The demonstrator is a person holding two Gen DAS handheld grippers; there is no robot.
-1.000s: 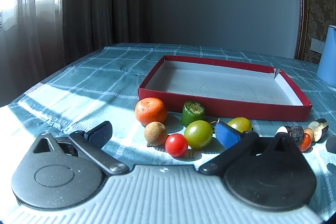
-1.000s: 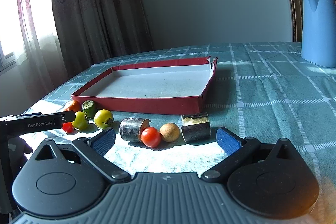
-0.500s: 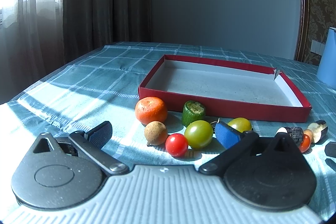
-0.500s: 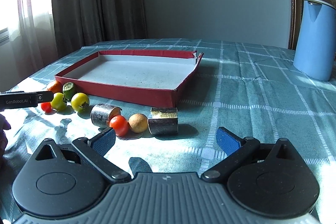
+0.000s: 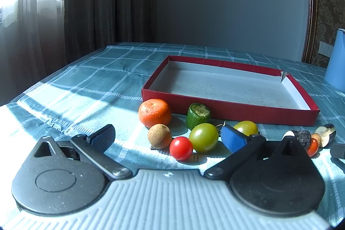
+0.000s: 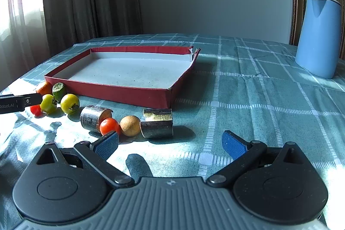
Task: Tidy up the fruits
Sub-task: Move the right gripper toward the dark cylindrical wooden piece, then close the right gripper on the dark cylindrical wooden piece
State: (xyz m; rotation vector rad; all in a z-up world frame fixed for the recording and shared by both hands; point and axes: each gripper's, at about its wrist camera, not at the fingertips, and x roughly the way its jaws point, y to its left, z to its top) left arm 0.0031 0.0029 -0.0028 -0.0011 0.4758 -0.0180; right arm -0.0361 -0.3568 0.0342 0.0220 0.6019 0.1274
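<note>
Fingers on both our left gripper and right gripper stand wide; we should straddle one red tomato squarely, avoiding neighbours, before lifting into the red tray.

A shallow red box with a white floor sits open on the tabletop. Along its near wall lie an orange, a green stub, a brown ball, a red tomato, two greenish tomatoes, and, further right, what look like dark cut pieces.
</note>
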